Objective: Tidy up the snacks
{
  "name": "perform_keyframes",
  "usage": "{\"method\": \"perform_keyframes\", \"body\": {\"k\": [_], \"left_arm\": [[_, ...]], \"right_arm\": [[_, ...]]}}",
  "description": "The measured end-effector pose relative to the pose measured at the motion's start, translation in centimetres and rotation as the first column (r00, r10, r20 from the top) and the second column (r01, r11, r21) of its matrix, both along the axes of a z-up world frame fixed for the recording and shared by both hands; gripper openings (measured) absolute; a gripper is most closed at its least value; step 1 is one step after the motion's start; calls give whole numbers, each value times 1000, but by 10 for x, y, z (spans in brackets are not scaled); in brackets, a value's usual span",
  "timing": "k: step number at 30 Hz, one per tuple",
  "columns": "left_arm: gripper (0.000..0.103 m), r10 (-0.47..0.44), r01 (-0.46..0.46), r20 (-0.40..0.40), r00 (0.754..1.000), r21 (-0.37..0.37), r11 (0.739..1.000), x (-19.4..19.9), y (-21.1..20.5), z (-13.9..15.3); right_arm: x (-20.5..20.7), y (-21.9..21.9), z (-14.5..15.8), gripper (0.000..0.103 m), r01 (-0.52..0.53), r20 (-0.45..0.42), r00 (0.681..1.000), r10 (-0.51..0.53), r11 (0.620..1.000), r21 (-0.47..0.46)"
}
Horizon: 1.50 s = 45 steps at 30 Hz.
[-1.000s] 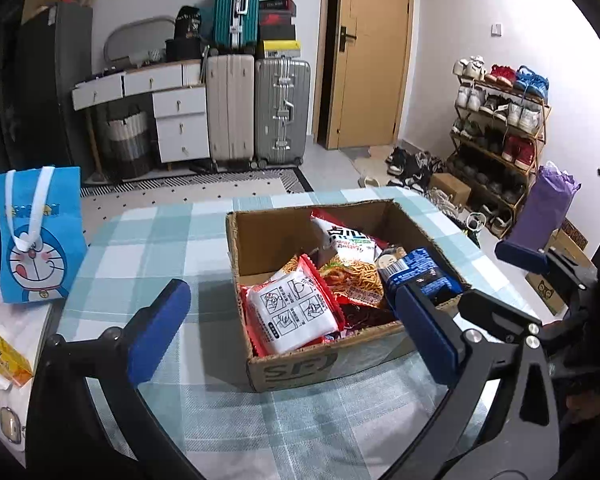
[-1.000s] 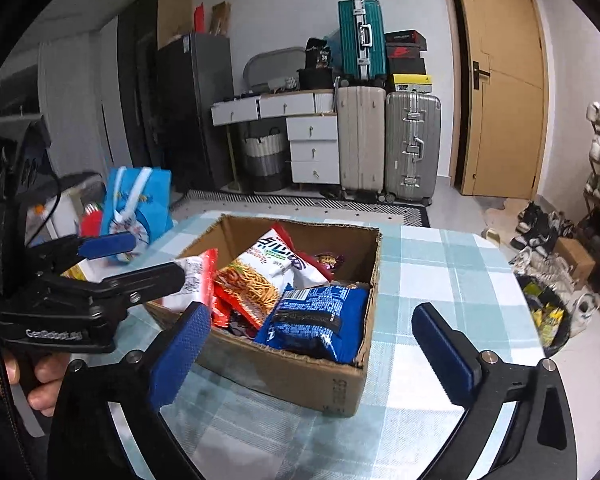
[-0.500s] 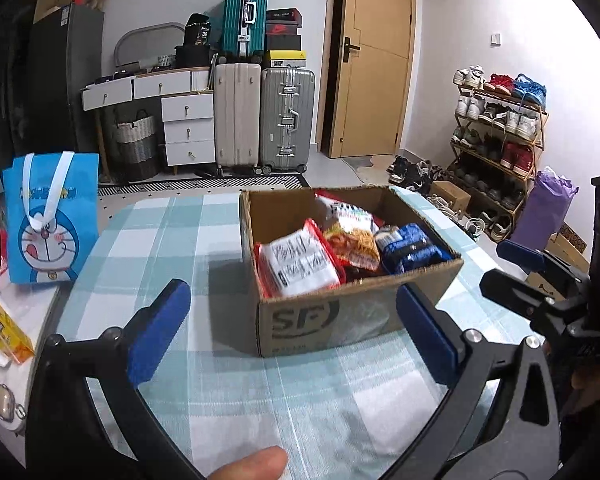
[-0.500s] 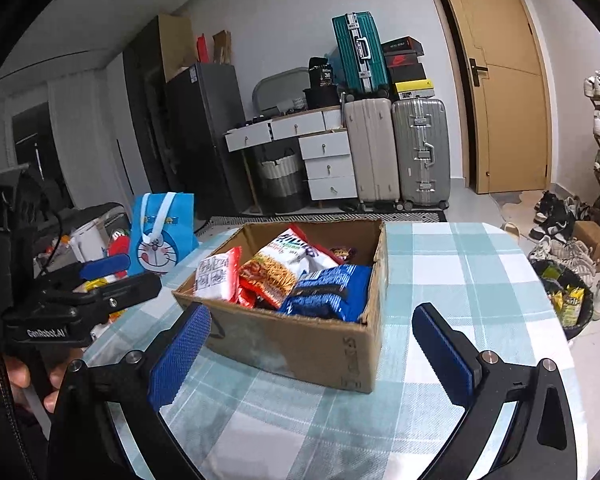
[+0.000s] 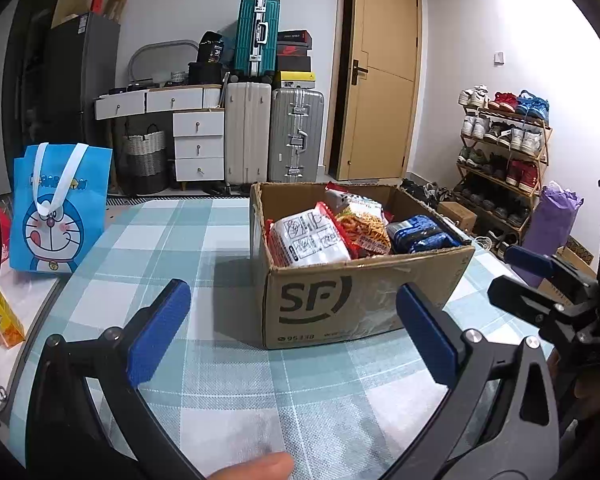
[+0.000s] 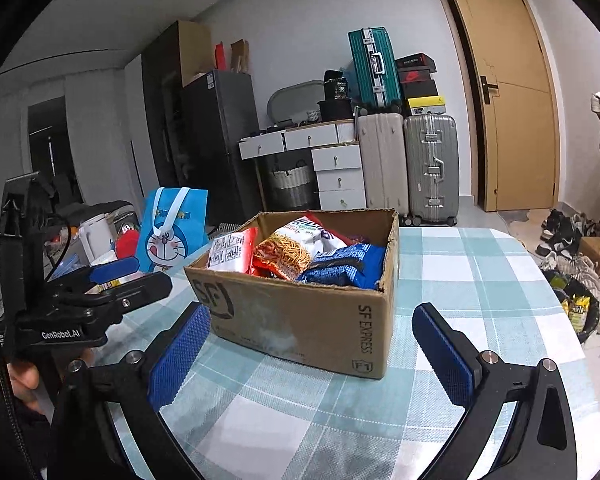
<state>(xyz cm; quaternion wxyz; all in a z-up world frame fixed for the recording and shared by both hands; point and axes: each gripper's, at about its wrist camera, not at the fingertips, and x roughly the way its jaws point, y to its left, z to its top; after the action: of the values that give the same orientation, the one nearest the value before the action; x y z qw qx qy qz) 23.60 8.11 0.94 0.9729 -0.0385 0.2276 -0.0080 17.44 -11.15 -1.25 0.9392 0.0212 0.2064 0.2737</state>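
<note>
Several snack packets fill cardboard box; both tools apart: left tool, right tool.

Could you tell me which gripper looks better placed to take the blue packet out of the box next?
Probably the right gripper: the blue packet lies at the box corner nearest it, and it is open.

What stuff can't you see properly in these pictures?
- Snacks at the bottom of the cardboard box: both views, covered by the white noodle packet, the orange snack bag and the blue bag.
- Purple packet: right wrist view, mostly behind the other bags.
- Yellow carton: left wrist view, cut off at the edge.
</note>
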Motion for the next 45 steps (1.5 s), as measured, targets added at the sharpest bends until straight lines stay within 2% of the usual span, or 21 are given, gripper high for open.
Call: {"method": "perform_keyframes", "body": {"k": [15, 24, 33, 45], "left_arm": [[103, 66, -66, 46, 997, -2, 998, -2, 7, -24], [103, 53, -54, 59, 997, 25, 998, -5, 0, -24], [103, 42, -47, 88, 995, 55, 997, -12, -9, -25], [103, 53, -55, 83, 995, 21, 998, -15, 0, -26]], "right_arm": [[-4, 2, -12, 103, 21, 52, 998, -20, 999, -36], [-12, -5, -9, 103, 38, 105, 994, -37, 999, -5], [-20, 10, -9, 103, 11, 145, 989, -2, 998, -66], [-20, 14, -11, 103, 4, 147, 989, 6, 998, -67]]}}
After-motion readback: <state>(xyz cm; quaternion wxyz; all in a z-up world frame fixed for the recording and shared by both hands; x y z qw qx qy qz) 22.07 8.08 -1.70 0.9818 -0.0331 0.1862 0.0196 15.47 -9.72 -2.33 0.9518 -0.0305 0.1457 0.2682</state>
